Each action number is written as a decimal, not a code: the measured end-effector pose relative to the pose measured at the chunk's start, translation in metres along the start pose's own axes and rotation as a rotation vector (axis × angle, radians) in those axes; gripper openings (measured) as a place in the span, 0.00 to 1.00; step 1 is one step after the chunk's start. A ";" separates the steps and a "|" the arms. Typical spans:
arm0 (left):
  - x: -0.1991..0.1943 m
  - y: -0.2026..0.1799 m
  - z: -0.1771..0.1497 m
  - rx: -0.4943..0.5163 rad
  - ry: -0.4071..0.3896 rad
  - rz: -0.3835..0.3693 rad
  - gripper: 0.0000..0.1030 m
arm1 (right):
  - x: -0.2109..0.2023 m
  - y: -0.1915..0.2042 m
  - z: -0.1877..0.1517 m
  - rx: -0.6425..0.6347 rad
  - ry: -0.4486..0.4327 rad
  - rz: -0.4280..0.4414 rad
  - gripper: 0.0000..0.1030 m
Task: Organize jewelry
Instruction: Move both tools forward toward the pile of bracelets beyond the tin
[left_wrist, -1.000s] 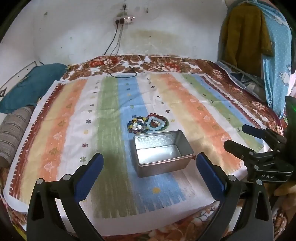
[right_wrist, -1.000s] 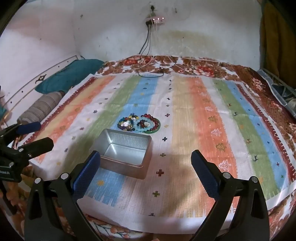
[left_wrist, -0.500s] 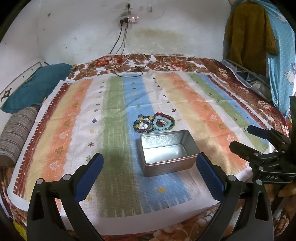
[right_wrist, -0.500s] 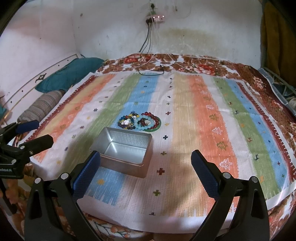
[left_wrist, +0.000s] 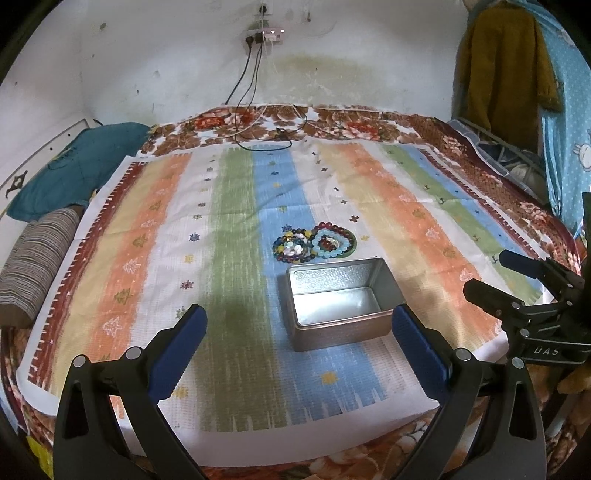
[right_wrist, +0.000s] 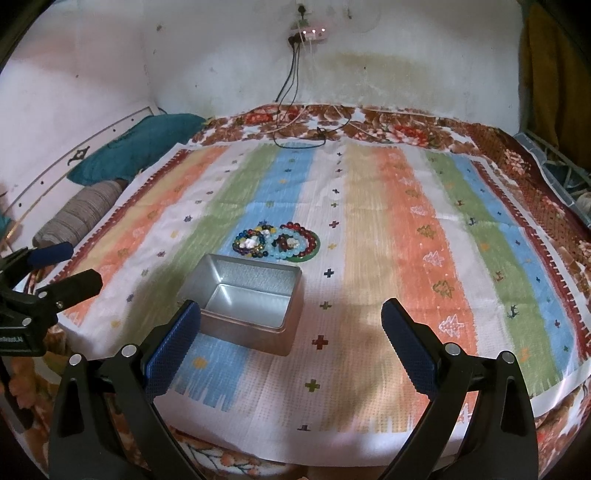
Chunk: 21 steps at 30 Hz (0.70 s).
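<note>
An open, empty silver tin box (left_wrist: 338, 301) (right_wrist: 247, 297) sits on a striped cloth near the bed's front edge. Just behind it lies a pile of beaded bracelets (left_wrist: 314, 245) (right_wrist: 277, 243), dark multicoloured ones on the left, light blue and red ones with a green bangle on the right. My left gripper (left_wrist: 299, 328) is open and empty, hovering in front of the box; it also shows in the right wrist view (right_wrist: 70, 266). My right gripper (right_wrist: 291, 325) is open and empty, in front and right of the box; it also shows in the left wrist view (left_wrist: 491, 271).
The striped cloth (left_wrist: 147, 258) covers a floral bedspread (left_wrist: 332, 122). A teal pillow (left_wrist: 74, 166) and a striped bolster (left_wrist: 33, 258) lie at the left. Charger cables (left_wrist: 266, 133) hang from a wall socket at the back. Clothes (left_wrist: 517, 66) hang at the right.
Both grippers have pulled back and shifted slightly; the box and bracelets sit a little further right in the left wrist view. Both stay open. Nothing on the cloth has moved.
</note>
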<state>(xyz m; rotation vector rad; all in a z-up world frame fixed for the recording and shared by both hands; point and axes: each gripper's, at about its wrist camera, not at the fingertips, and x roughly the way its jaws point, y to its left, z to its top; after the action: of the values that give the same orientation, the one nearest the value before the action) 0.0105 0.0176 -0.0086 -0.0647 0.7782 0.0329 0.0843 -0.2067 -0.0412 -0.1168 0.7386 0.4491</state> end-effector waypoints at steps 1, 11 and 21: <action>0.000 0.000 0.000 0.000 0.002 0.002 0.95 | 0.000 0.000 0.000 0.000 0.001 -0.001 0.96; 0.005 0.001 -0.001 0.003 0.015 0.010 0.95 | 0.005 0.001 0.005 -0.009 0.012 0.008 0.96; 0.020 0.003 0.010 0.012 0.031 0.055 0.95 | 0.015 0.001 0.020 -0.022 0.023 0.014 0.96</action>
<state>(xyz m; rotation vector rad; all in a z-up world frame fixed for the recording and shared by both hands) 0.0316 0.0218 -0.0154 -0.0327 0.8114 0.0793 0.1064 -0.1953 -0.0366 -0.1374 0.7573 0.4696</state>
